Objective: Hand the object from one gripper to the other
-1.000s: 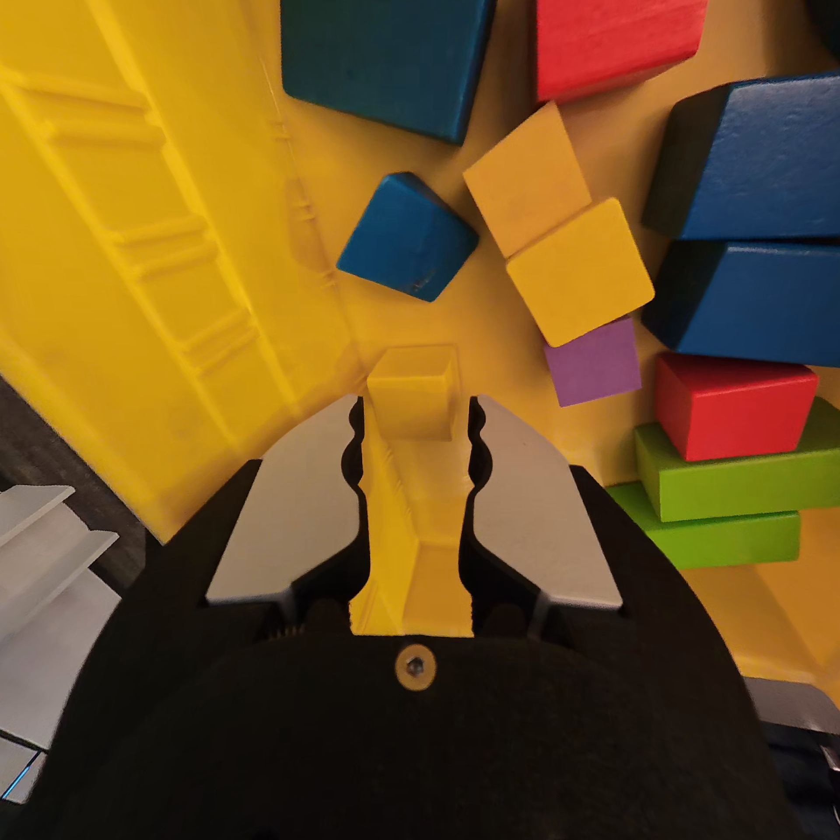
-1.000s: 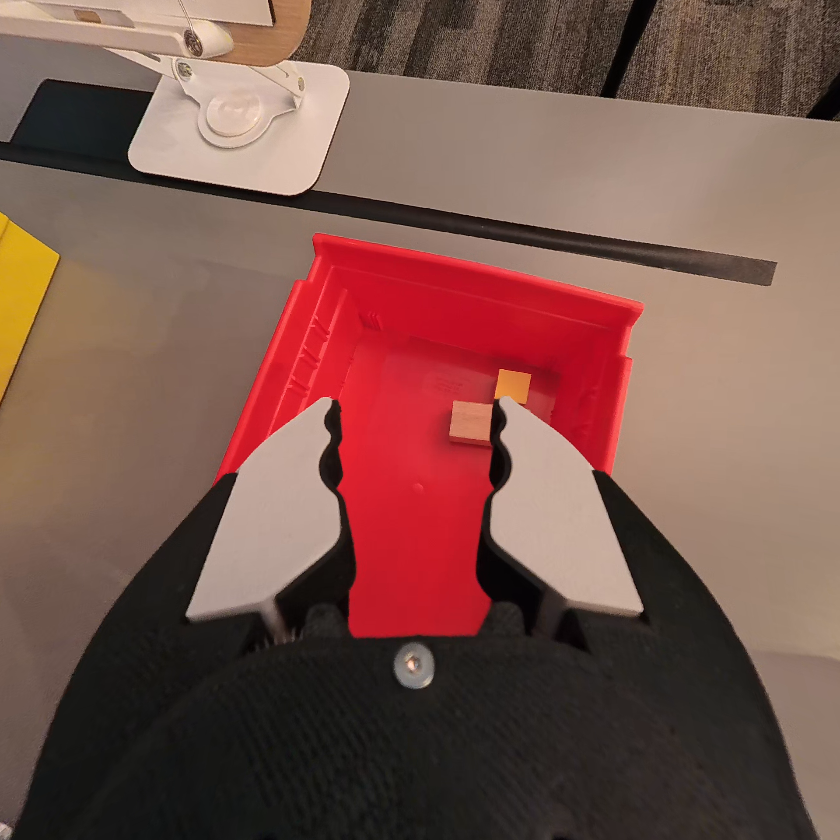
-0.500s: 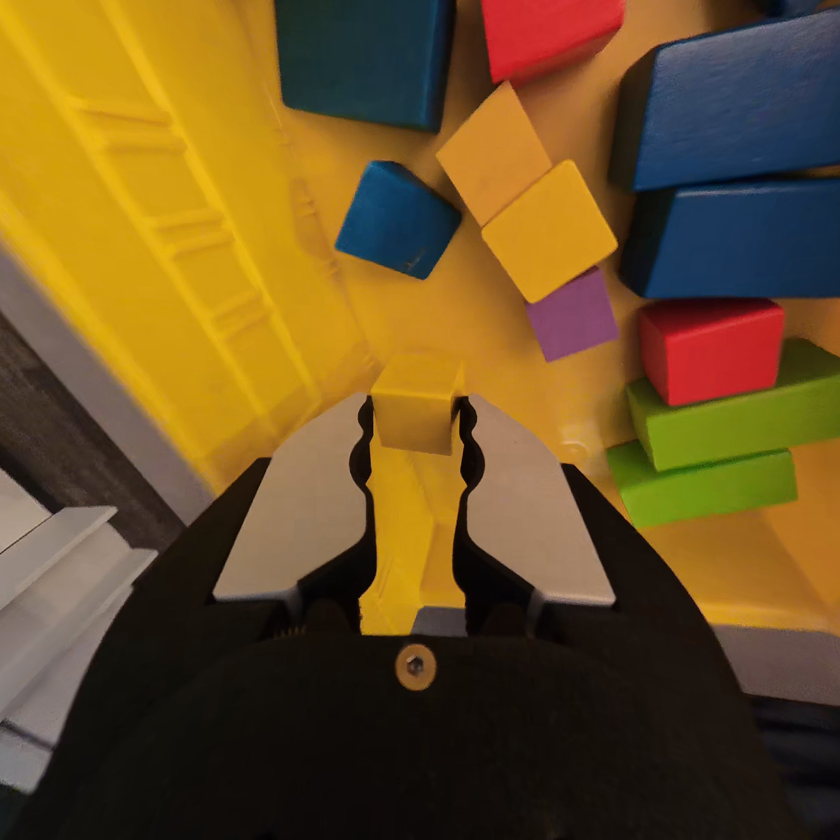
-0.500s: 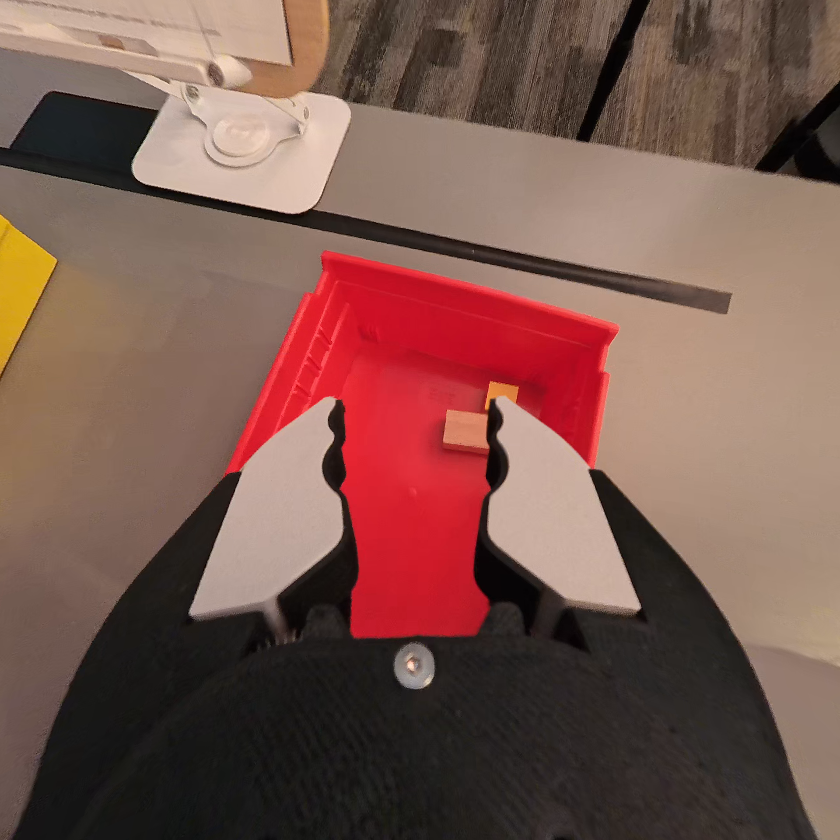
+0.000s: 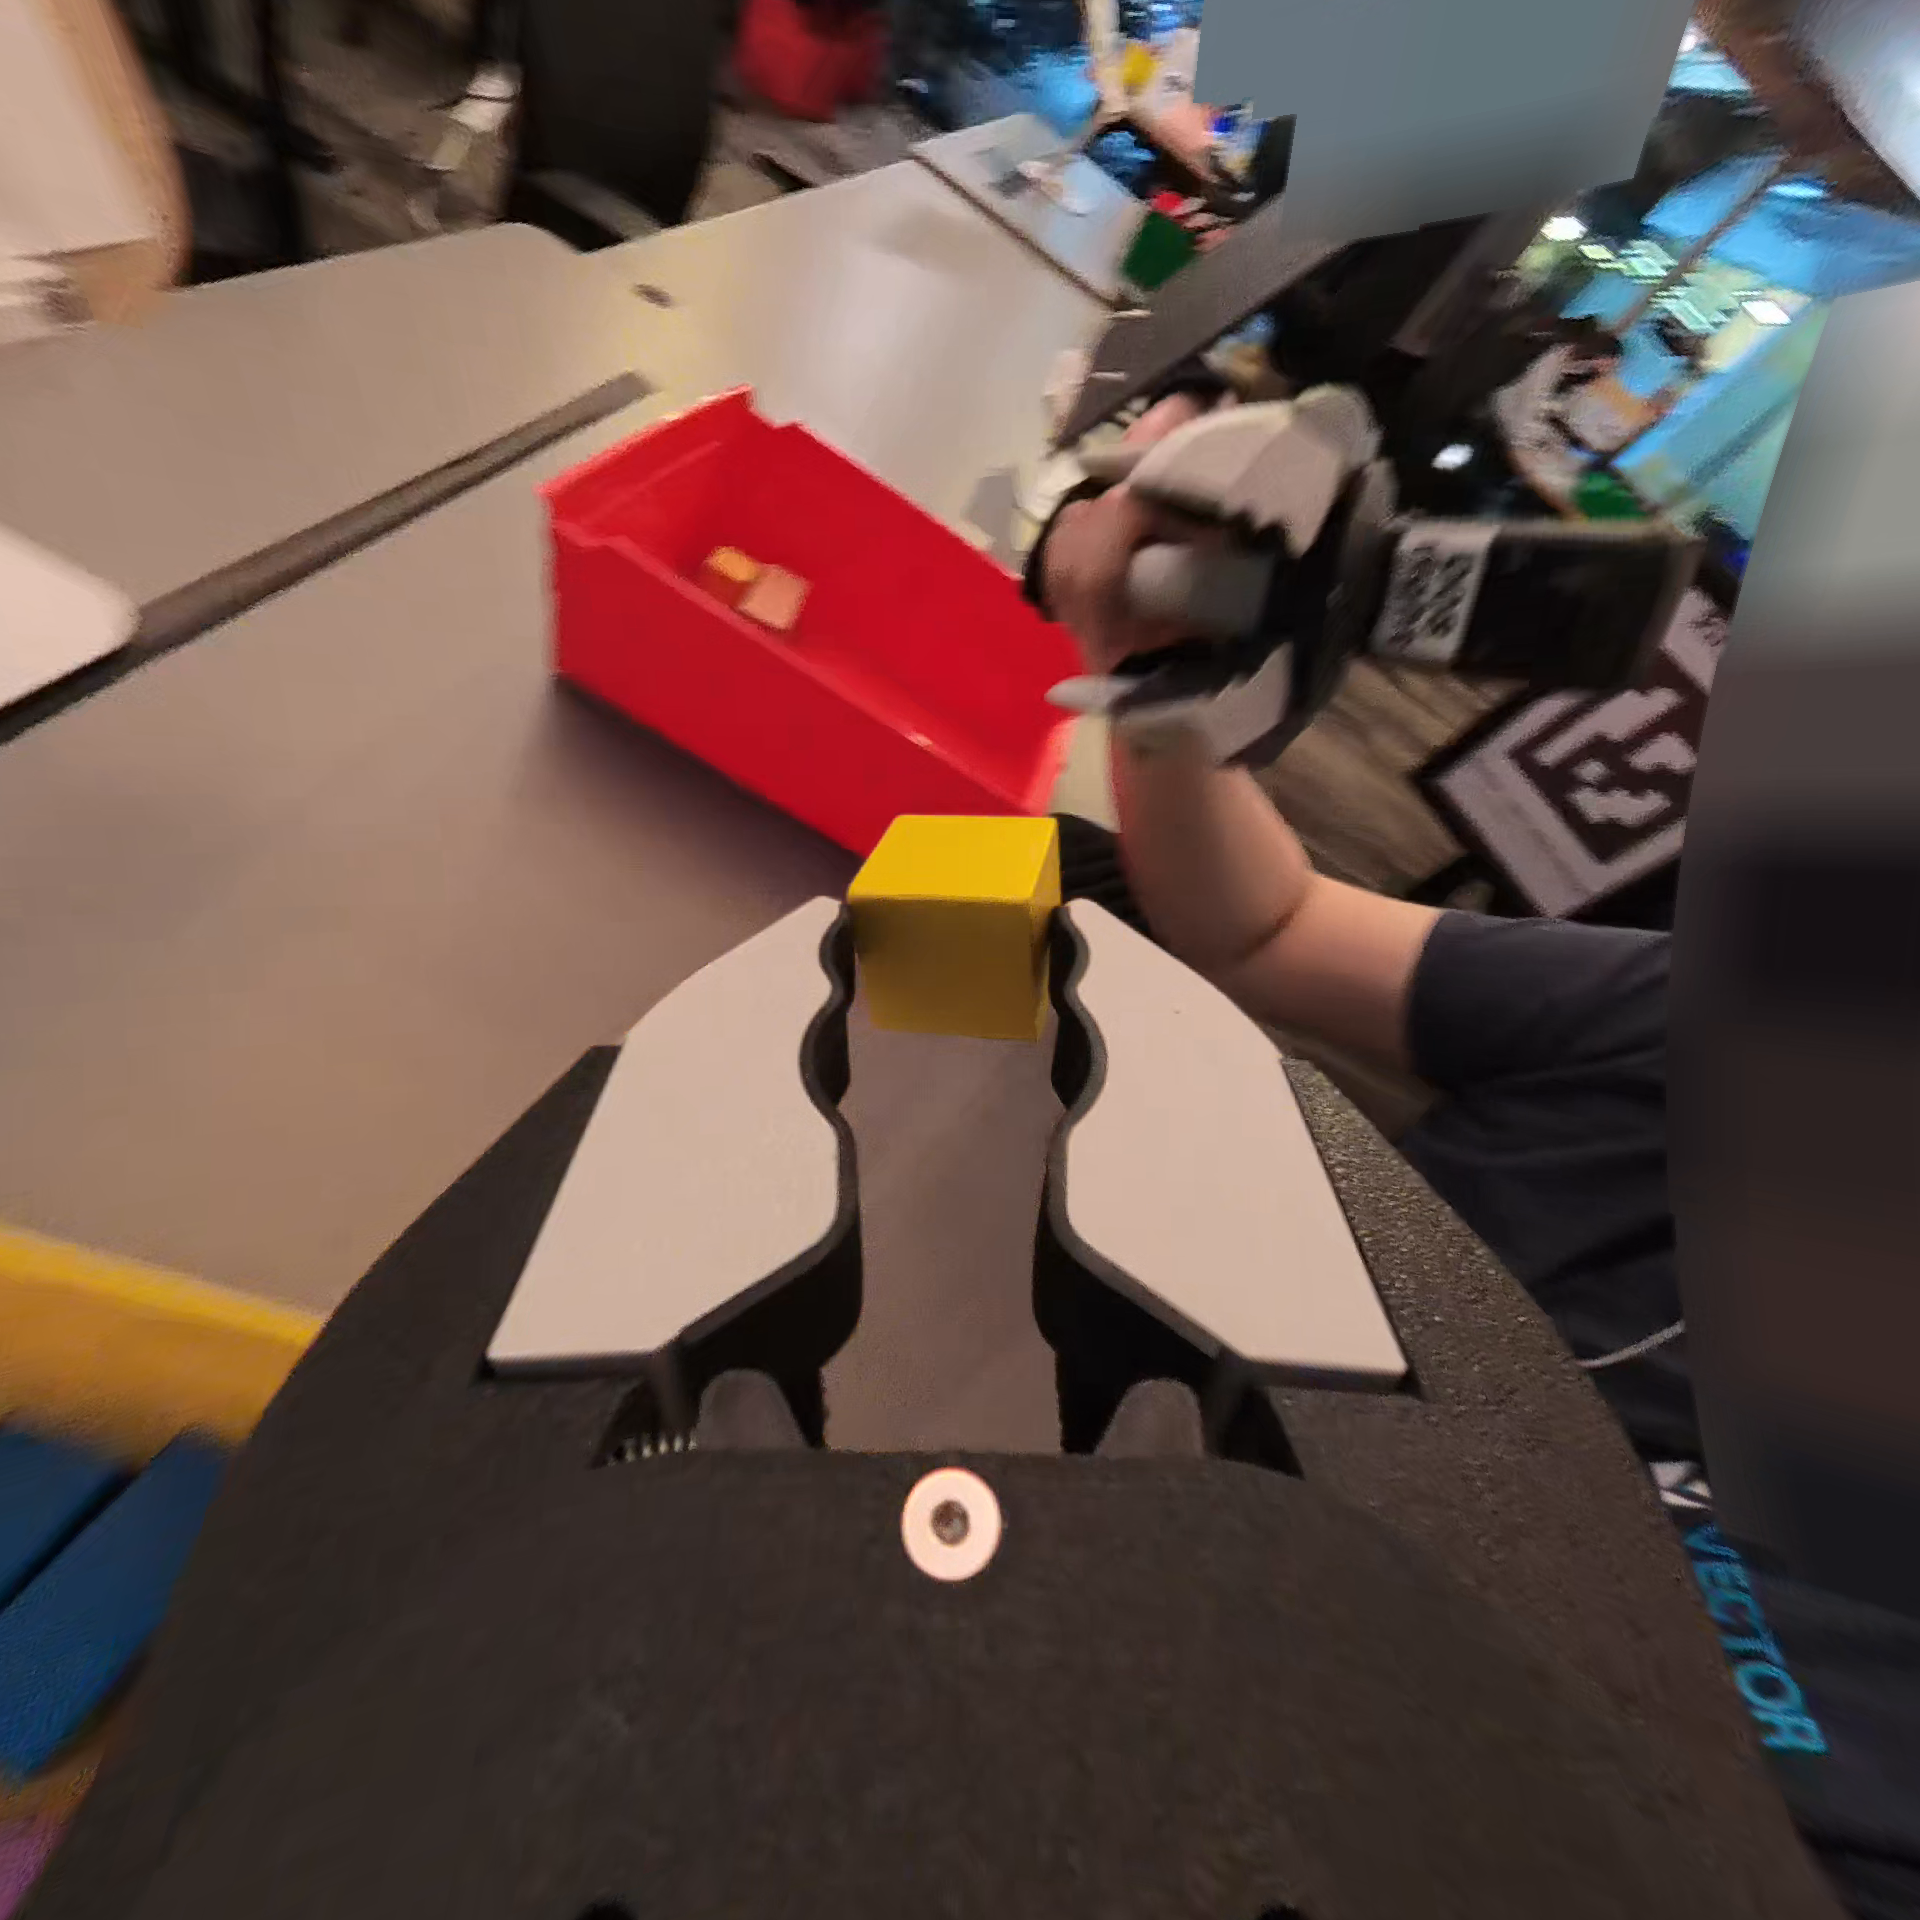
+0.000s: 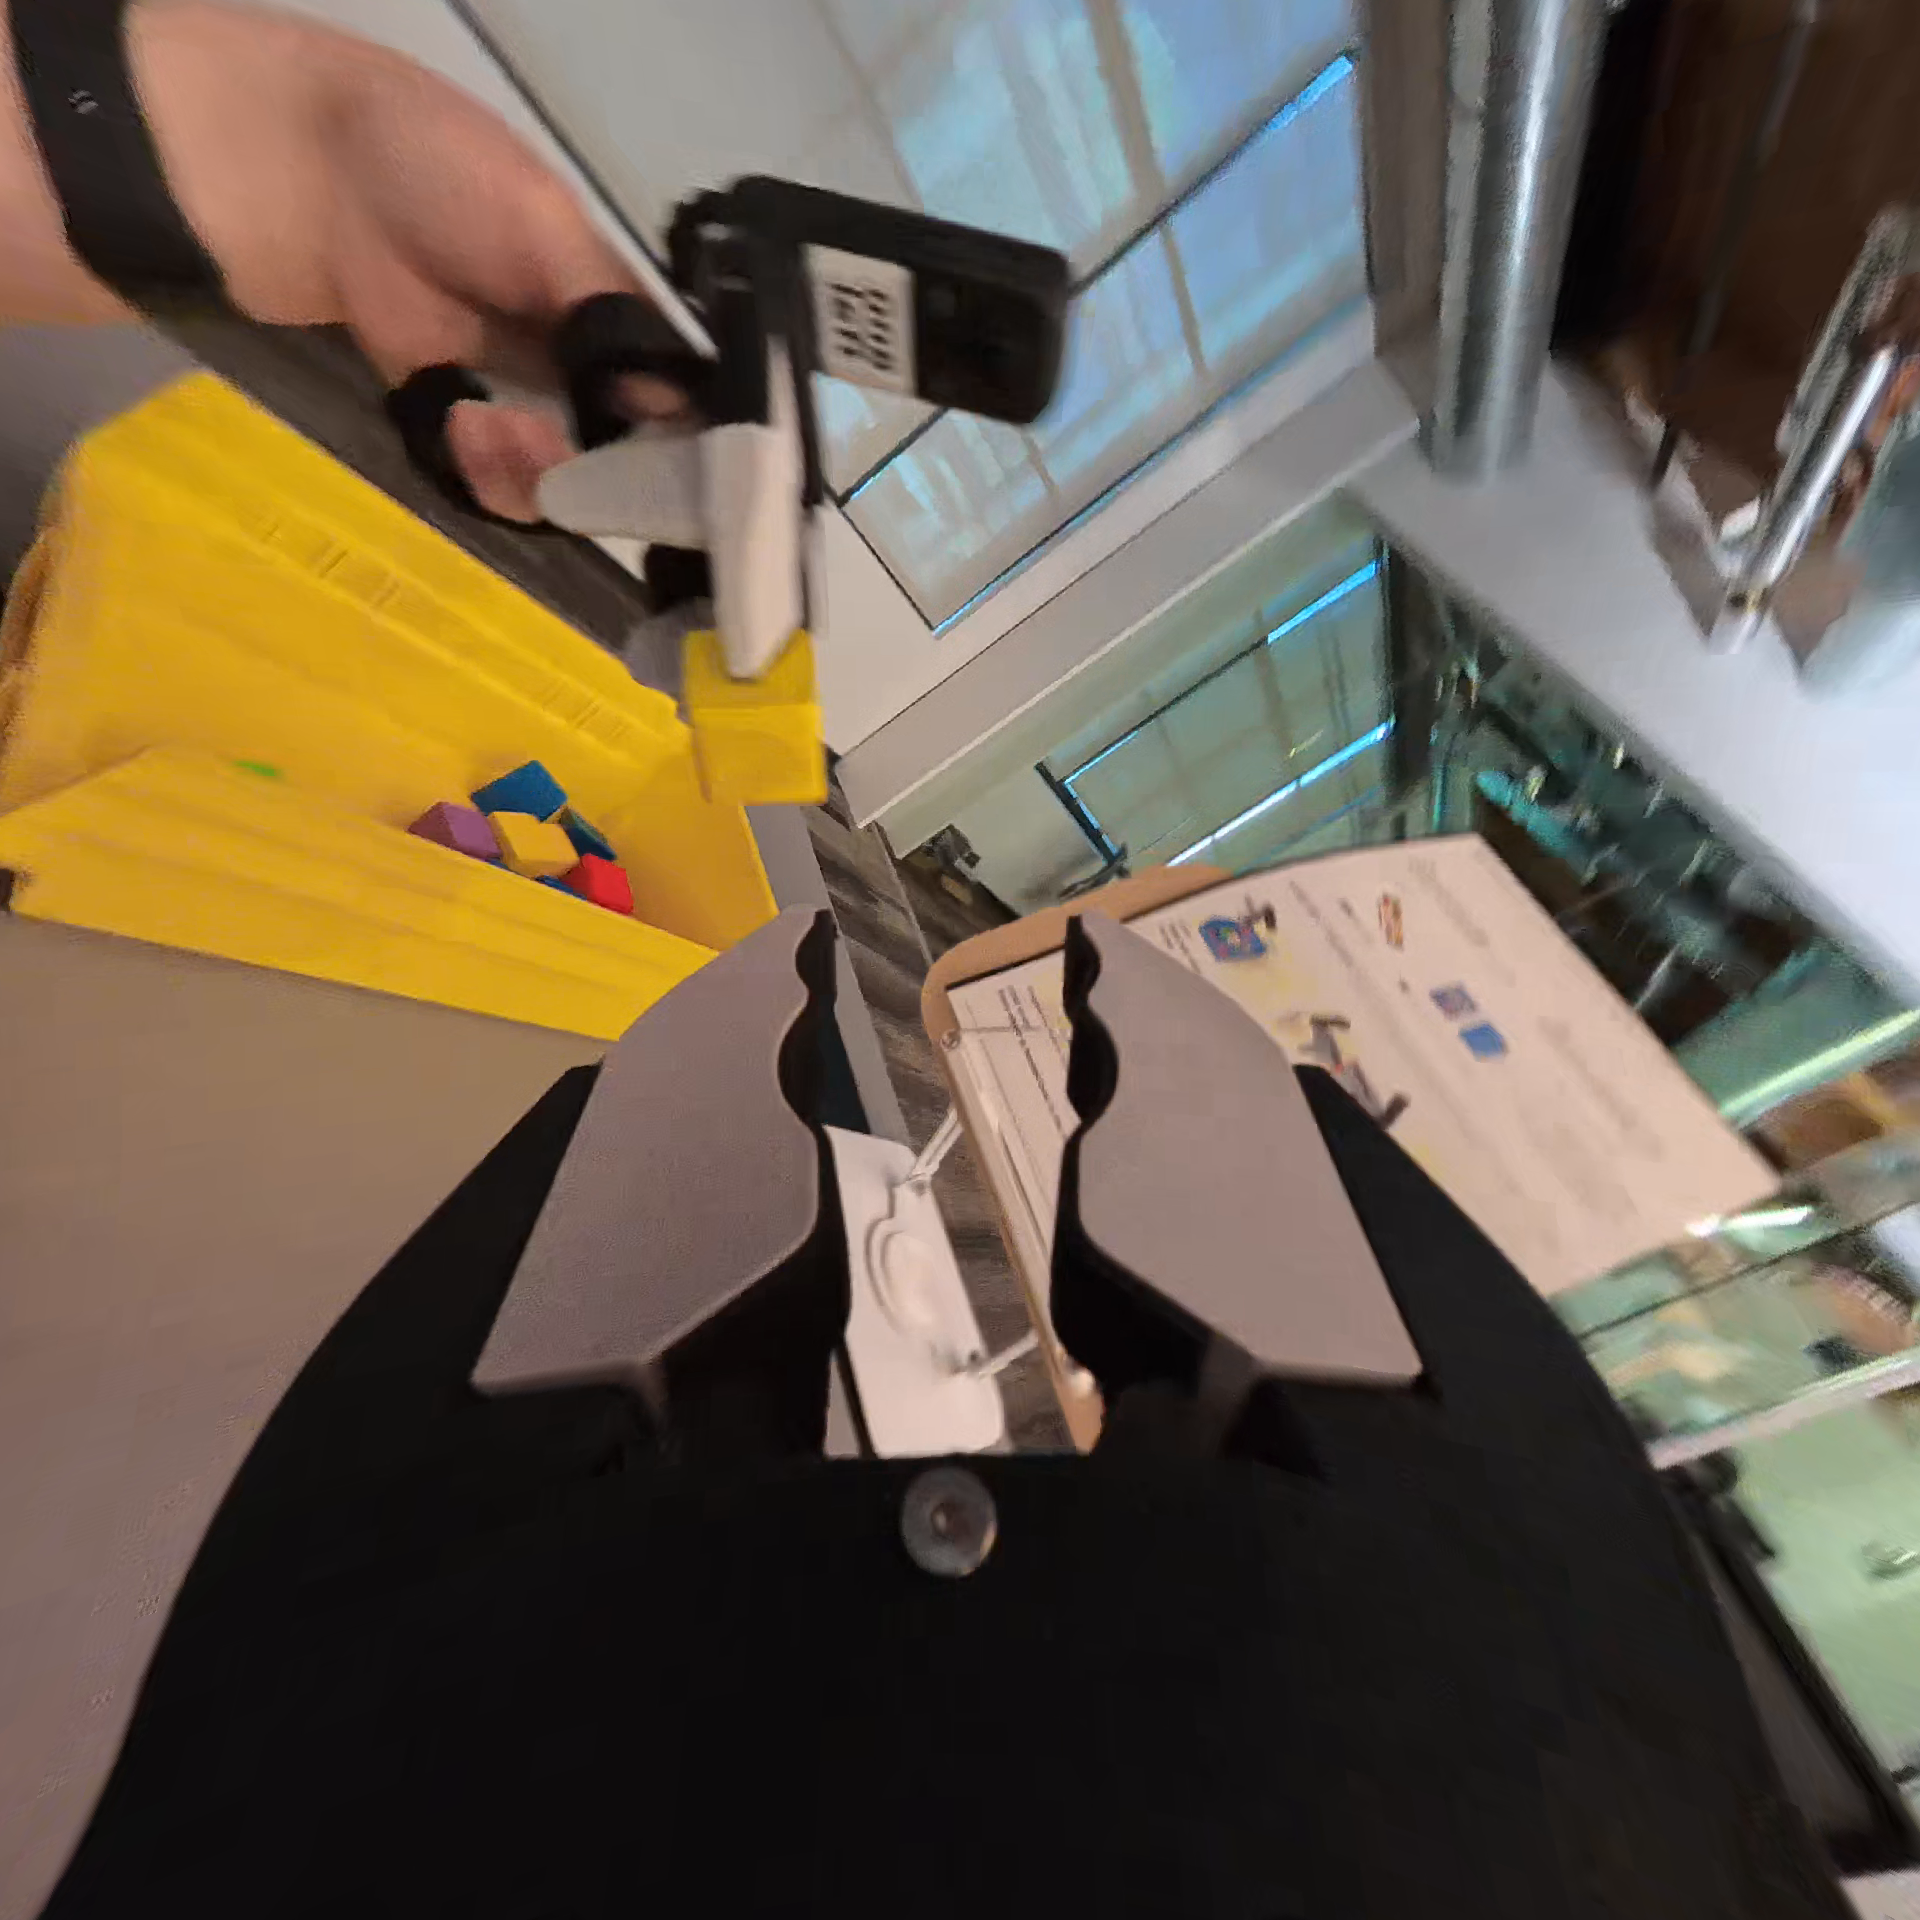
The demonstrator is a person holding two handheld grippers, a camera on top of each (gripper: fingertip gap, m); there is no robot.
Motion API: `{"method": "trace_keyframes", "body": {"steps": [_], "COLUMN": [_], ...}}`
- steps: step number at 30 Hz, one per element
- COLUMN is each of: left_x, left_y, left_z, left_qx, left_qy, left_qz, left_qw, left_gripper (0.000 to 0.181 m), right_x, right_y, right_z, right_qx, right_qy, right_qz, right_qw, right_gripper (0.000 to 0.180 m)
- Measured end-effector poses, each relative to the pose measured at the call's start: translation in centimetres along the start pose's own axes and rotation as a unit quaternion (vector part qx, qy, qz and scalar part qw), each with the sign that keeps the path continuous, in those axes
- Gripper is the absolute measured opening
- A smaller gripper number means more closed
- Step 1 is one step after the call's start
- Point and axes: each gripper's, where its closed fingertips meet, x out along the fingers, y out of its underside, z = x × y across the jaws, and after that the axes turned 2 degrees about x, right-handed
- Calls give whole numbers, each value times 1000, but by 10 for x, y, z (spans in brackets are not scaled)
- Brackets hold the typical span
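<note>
You've got the cube (image 5: 951,951) pinched at the very tips of your left tool (image 5: 951,971), lifted clear of the counter (image 5: 312,883) w/ nothing under it, so the pickup looks done and you're in the approach to the handover. Your right tool (image 6: 940,1023) holds nothing, jaws set at a medium gap; in the left view it sits past the cube, up and to the right, well apart from it, near the red bin (image 5: 790,665)'s corner. In the right view the cube hangs below the left tool's tips, above the yellow bin (image 6: 343,831)'s far edge. Next move, as I judge it: bring the right tool in toward the cube, line its jaws on the two faces the left tool isn't covering, and check the gap clears the cube's width; it looks about wide enough but I can't tell for sure, so open more if in doubt. Close the right tool firmly before you let go w/ the left. Re orientation: it's a cube, so no real long axis. In the left view one flat face looks back at the camera, top face roughly level, held square, not visibly tilted. Only a shallow bite on it, so a bump could slip it.
</note>
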Motion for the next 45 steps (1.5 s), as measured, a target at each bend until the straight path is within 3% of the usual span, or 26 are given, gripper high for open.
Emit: {"method": "trace_keyframes", "body": {"steps": [5, 19, 22, 24, 26, 29, 32, 35, 39, 45], "left_x": [32, 35, 21, 11, 1, -9, -14, -20, -23, -21], "left_y": [-8, -14, -24, -26, -29, -32, -35, -36, -36, -34], "left_z": [-34, -67, -66, -53, -41, -36, -33, -24, -28, -31], "left_qx": [-6, 14, 3, 12, 30, 43, 50, 62, 72, 75], "left_qy": [92, 140, 145, 96, 48, 22, 7, -35, -40, -38], "left_qz": [-11, -24, -57, -66, -76, -90, -100, -101, -102, -93], "left_qw": [996, 990, 988, 993, 995, 995, 994, 992, 991, 992], "left_gripper": [35, 35, 52, 50, 49, 43, 40, 39, 37, 36], "right_x": [11, 7, -7, -31, -68, -141, -188, -217, -231, -239], "right_y": [-23, -38, -22, 6, 68, 179, 244, 280, 312, 332], "right_z": [30, 32, 4, -32, -59, -57, -20, 7, 29, 42], "right_qx": [2, 0, 10, 82, 220, 357, 459, 492, 503, 486], "right_qy": [-39, -43, -31, -14, 6, 49, 33, 33, 34, 35], "right_qz": [-41, -55, 7, 80, 228, 457, 574, 647, 688, 722], "right_qw": [998, 998, 999, 993, 948, 813, 677, 581, 522, 492], "right_gripper": [42, 34, 34, 34, 33, 34, 34, 34, 34, 34]}}
